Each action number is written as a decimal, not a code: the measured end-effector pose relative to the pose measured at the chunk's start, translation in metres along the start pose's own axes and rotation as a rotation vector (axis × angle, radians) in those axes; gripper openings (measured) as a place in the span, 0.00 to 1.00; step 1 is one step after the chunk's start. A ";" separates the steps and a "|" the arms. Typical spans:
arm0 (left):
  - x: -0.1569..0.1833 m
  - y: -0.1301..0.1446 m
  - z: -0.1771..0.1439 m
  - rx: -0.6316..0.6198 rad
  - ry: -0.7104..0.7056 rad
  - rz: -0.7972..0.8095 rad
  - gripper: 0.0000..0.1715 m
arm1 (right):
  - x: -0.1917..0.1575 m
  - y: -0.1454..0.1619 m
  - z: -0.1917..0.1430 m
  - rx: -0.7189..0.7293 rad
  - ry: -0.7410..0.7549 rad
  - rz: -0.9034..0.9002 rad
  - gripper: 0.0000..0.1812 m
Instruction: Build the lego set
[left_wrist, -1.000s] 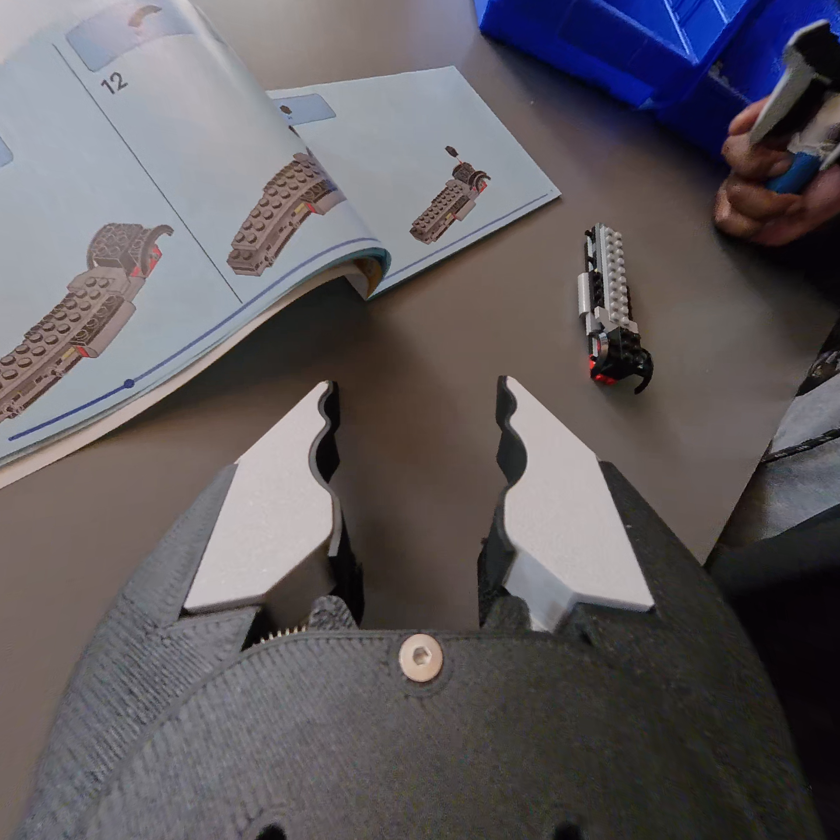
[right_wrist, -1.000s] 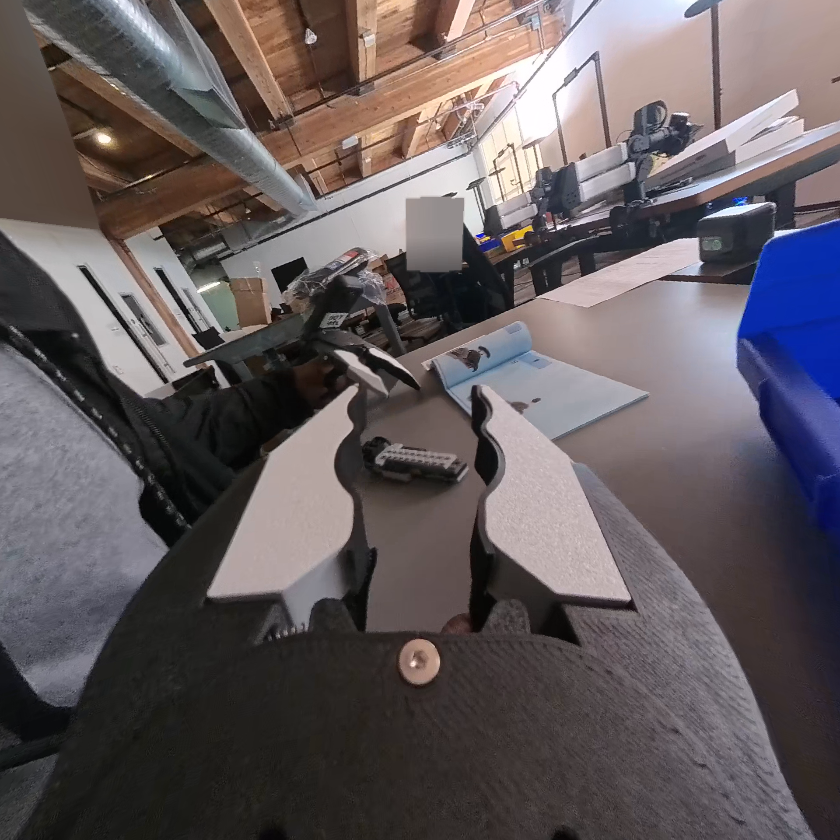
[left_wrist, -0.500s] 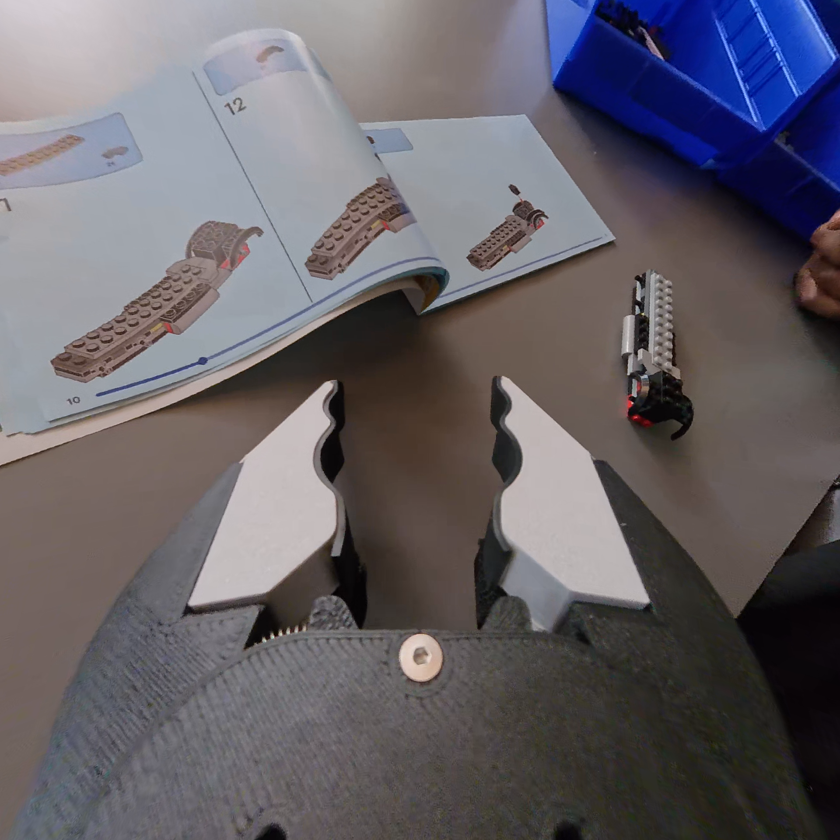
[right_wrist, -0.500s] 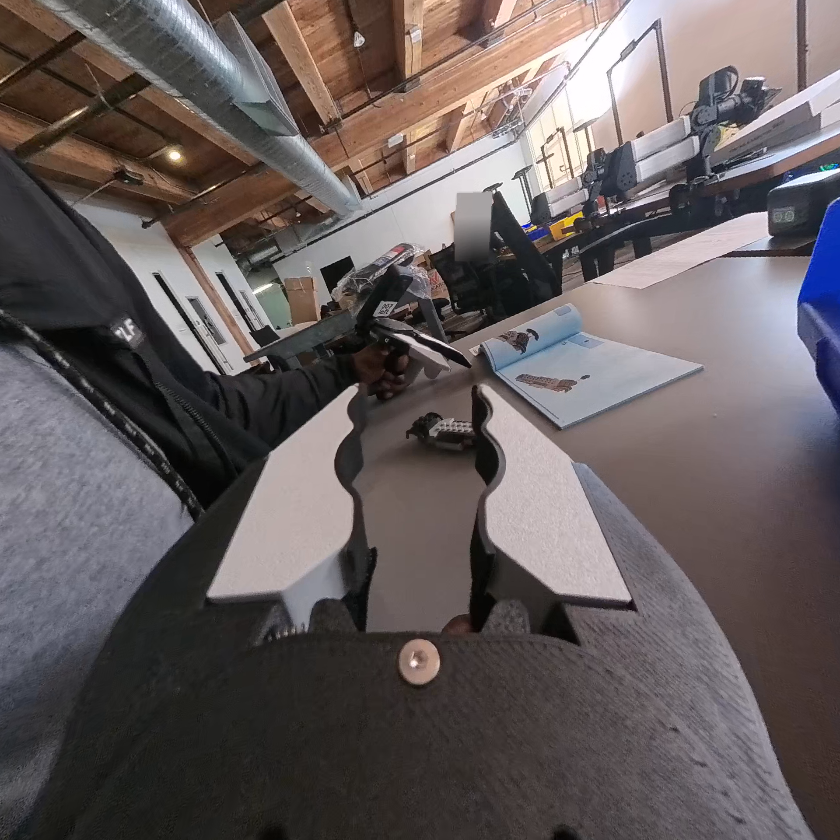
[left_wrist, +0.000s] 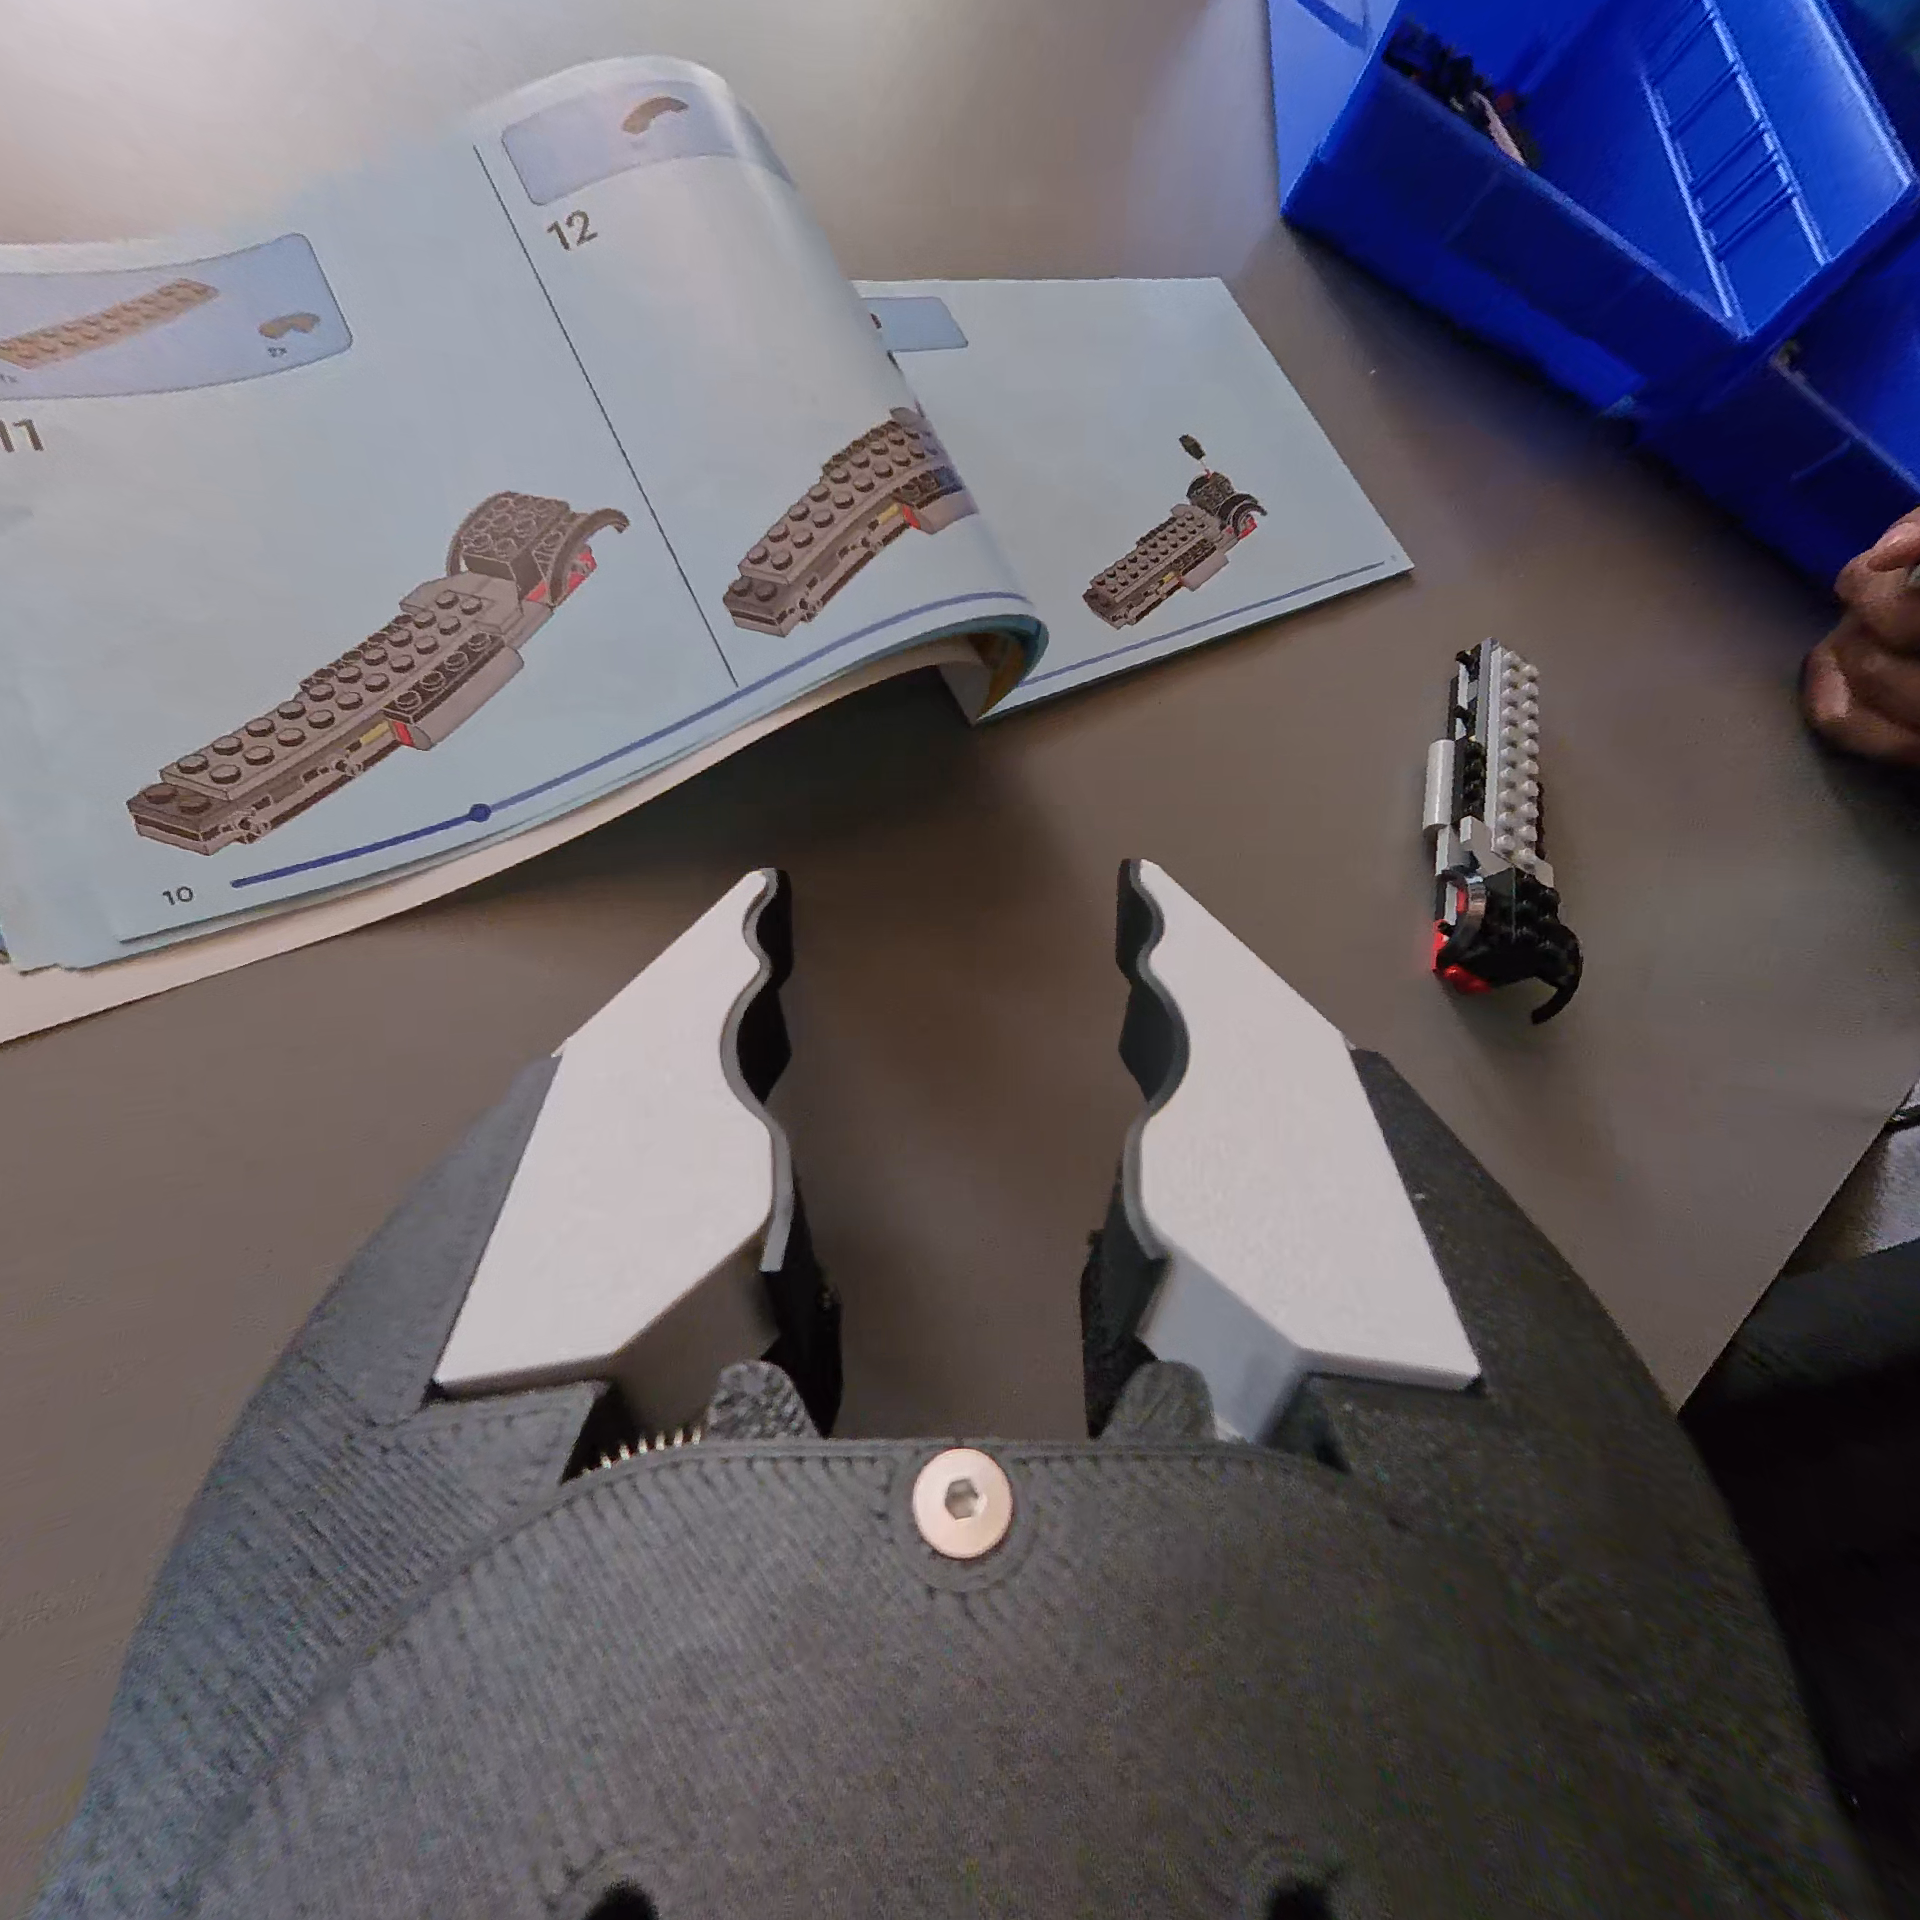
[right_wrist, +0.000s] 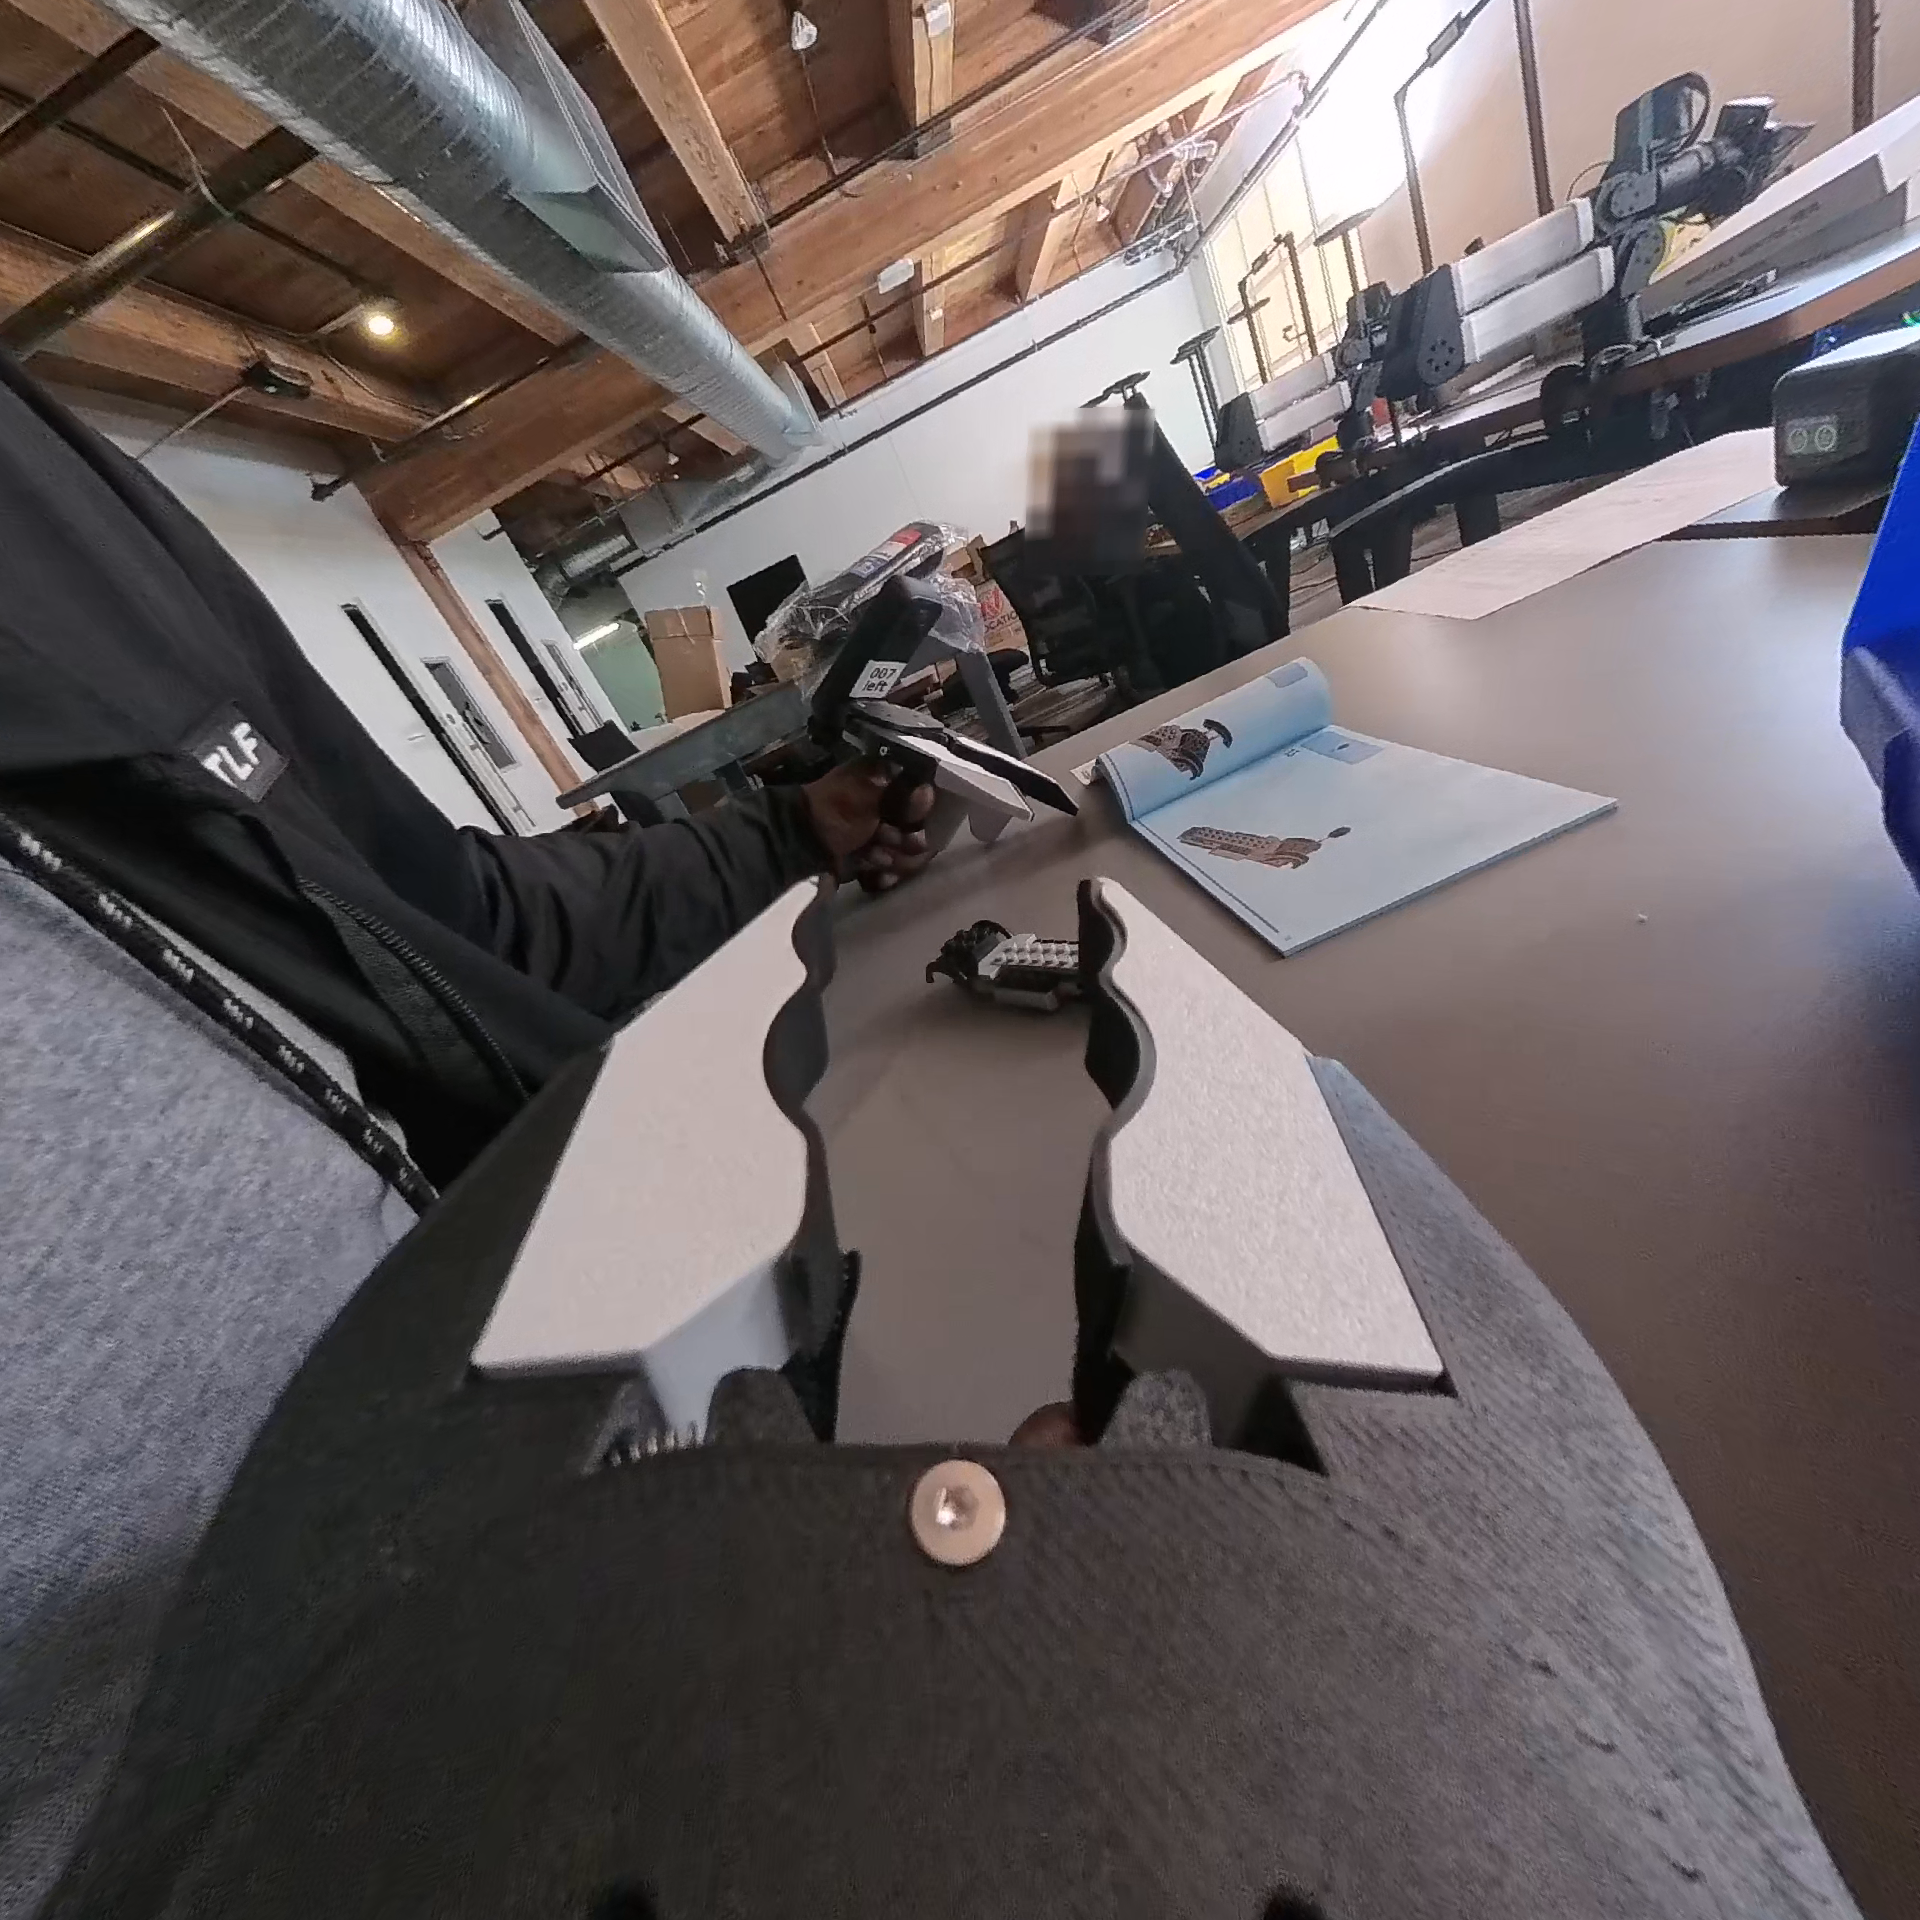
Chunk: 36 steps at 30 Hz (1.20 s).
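Your left gripper (left_wrist: 951, 894) and right gripper (right_wrist: 951, 909) have pale grey wavy-edged fingers (left_wrist: 665, 1122), black textured bodies, one silver screw (left_wrist: 961, 1502); you wear a black zipped jacket (right_wrist: 343, 862) over grey.

Two claws (left_wrist: 951, 894) (right_wrist: 951, 914), one lego assembly (left_wrist: 1491, 821), one booklet (left_wrist: 416, 499), two blue bins (left_wrist: 1621, 177).

The left gripper (left_wrist: 951, 894) fills the lower half of the left wrist view, its two grey fingers (left_wrist: 665, 1132) spread apart with nothing between them, tilted down. In the right wrist view it shows farther off, left of centre, gripped by a hand (right_wrist: 878, 821) on a dark sleeve (right_wrist: 582, 914). The right gripper (right_wrist: 951, 914) lies low and nearly level, fingers (right_wrist: 1236, 1164) parted and empty. Knuckles of the right hand (left_wrist: 1870, 644) show at the right edge of the left wrist view.
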<state>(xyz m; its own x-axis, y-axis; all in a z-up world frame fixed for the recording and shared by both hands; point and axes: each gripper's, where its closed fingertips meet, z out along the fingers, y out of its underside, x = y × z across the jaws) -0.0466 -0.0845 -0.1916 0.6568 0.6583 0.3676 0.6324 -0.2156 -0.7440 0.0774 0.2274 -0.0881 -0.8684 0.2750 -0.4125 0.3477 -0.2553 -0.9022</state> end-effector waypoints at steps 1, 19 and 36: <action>0.000 0.000 0.000 0.000 0.001 0.000 0.36 | 0.000 0.000 0.000 -0.002 0.001 0.000 0.27; 0.016 -0.008 0.007 0.042 0.017 0.034 0.37 | 0.000 0.003 0.004 -0.025 0.005 -0.007 0.27; 0.029 -0.008 0.011 0.028 0.108 0.054 0.37 | -0.023 -0.113 -0.331 -0.395 0.597 -0.350 0.17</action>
<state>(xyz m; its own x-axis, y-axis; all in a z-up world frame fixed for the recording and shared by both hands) -0.0368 -0.0556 -0.1807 0.7312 0.5645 0.3831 0.5840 -0.2276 -0.7792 0.1754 0.5570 -0.0186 -0.6533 0.7571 0.0060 0.2867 0.2547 -0.9235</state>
